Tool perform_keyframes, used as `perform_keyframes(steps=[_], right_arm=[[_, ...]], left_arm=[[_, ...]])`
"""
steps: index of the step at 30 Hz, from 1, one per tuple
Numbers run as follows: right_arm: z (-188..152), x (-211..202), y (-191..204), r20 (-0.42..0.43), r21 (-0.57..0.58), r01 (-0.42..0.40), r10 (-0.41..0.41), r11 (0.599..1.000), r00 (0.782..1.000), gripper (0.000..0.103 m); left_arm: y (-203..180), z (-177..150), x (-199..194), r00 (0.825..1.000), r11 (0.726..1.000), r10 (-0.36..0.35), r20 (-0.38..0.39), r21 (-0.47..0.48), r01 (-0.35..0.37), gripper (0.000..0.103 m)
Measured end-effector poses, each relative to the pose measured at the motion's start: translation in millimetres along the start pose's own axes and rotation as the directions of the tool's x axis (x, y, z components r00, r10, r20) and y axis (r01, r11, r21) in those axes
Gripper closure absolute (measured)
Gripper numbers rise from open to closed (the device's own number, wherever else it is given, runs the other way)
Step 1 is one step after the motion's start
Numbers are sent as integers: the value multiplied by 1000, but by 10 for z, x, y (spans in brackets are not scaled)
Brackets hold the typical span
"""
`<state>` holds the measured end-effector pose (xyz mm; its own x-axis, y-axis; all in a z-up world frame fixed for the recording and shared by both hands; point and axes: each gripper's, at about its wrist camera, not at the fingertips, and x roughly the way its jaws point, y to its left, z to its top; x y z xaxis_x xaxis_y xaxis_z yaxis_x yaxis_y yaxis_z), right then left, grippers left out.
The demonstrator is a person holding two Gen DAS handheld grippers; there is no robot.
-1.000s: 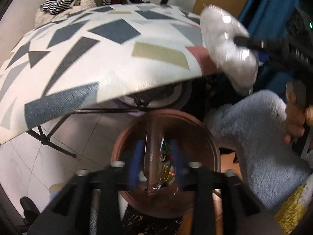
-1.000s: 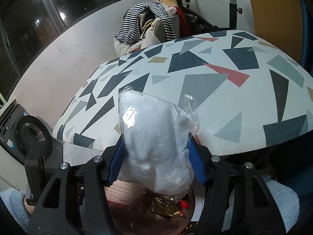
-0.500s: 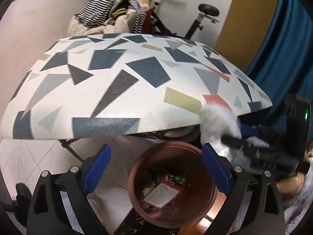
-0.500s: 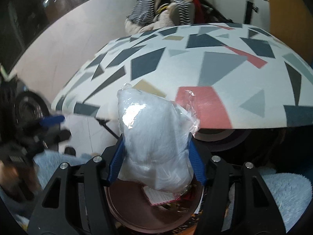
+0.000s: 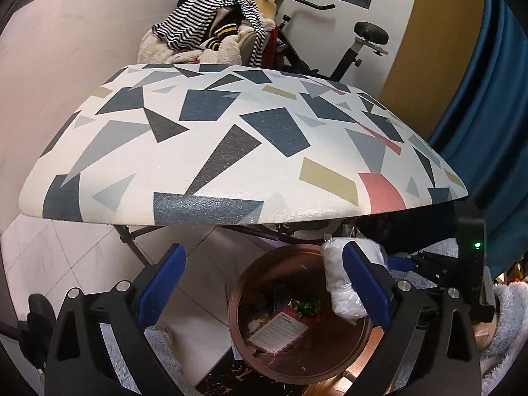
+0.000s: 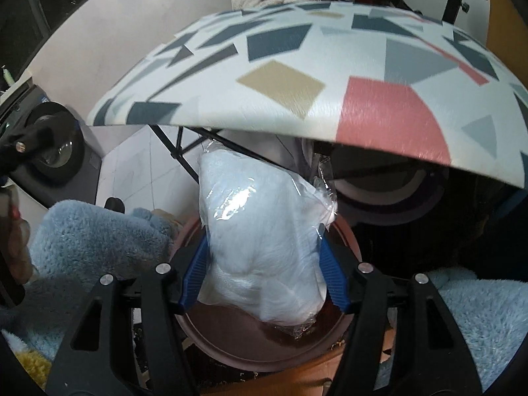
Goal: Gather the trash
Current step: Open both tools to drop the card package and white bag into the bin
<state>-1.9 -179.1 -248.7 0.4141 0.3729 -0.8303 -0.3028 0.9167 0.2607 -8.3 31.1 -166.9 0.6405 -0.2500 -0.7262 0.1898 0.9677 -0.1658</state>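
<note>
Left wrist view shows the left gripper [image 5: 262,283] now spread wide and empty above the copper bin [image 5: 298,321], its piece released inside, while right wrist view shows the right gripper [image 6: 262,274] clenching the white plastic-wrapped wad [image 6: 264,237], now lowered over the bin, ready for release.

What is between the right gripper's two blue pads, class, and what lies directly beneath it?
A white plastic-wrapped bundle sits clamped between the right gripper's pads, as the right wrist view shows. Below it lies the open copper-coloured bin; nothing else shows between bundle and bin.
</note>
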Motion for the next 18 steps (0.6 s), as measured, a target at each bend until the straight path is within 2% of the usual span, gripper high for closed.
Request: perform_keyframes(steps=[4,11,15,18], right_arm=[[-24,104,6,-39,4,21,-20,1000,999,38],[-38,204,6,-58,-4,34,-34,999,998,33],[-31,213,-6,-55,-3,36,-36,999,998,25],[-36,194,3,-31,-6,45,-46,999,998,12]], left_arm=[[17,-18,9,1000,1000,4,-5,-4,-4,9],[52,-39,0,1000,1000,12,-3,-13,-12,9],[55,-41,-2,1000,1000,6,-3,-12,-6,9],[44,-43,-1,1000,1000,9,-3,-7,-9,9]])
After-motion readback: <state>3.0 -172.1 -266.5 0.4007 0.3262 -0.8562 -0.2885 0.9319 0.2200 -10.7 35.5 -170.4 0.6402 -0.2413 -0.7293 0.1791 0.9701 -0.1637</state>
